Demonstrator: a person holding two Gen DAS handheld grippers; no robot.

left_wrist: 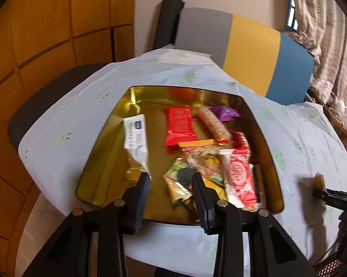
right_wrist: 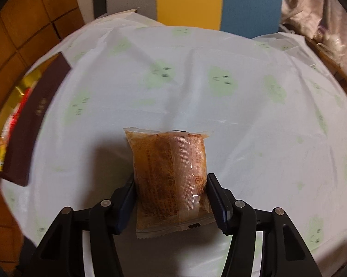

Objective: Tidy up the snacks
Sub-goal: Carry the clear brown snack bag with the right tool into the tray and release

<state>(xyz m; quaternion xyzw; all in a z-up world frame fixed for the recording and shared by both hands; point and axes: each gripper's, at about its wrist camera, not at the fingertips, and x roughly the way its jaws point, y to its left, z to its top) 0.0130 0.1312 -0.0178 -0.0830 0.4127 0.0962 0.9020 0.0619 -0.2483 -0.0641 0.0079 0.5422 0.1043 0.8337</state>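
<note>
A gold tin box (left_wrist: 97, 152) sits on the table and holds several wrapped snacks: a white packet (left_wrist: 135, 136), a red packet (left_wrist: 179, 125), a red-and-white packet (left_wrist: 239, 175) and a purple one (left_wrist: 226, 112). My left gripper (left_wrist: 171, 180) is open and empty above the near part of the tin. My right gripper (right_wrist: 170, 182) is shut on a clear packet with a brown cake (right_wrist: 171, 168) and holds it above the tablecloth. That packet also shows far right in the left wrist view (left_wrist: 319, 181). The tin's dark outer wall (right_wrist: 35, 120) shows at the left of the right wrist view.
A pale tablecloth with green prints (right_wrist: 196, 97) covers the round table. A grey, yellow and blue chair back (left_wrist: 249, 53) stands behind the table. A dark chair seat (left_wrist: 51, 97) is at the left. Curtains (left_wrist: 330, 34) hang at the right.
</note>
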